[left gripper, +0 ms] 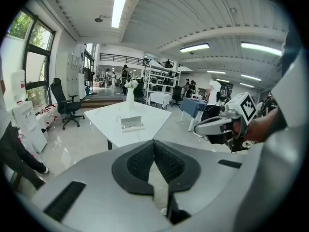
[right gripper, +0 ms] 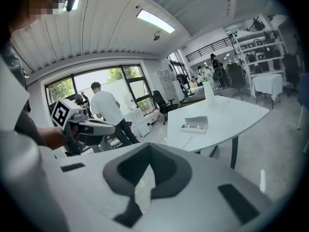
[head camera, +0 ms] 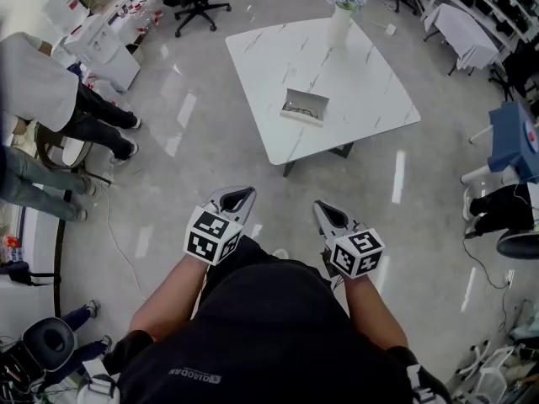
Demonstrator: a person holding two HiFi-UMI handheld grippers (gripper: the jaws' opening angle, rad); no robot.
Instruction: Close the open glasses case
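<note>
Open glasses case (head camera: 304, 106) on white marble surface (head camera: 370, 99); both grippers held well apart from it.
Case lid raised, glasses inside, near the surface's front edge, well apart from vase (head camera: 340, 17) at far corner. Left gripper (head camera: 238, 195) and right gripper (head camera: 325, 211): fingers pressed together at the tips, empty, side by side above the floor (head camera: 168, 192), before the person's torso (head camera: 269, 326).

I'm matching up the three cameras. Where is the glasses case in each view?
Head view: case upper middle, on the table.
Left gripper view: case just left of centre.
Right gripper view: case right of centre.
Shared landmark: the vase standing on the same table, beyond the case.
</note>
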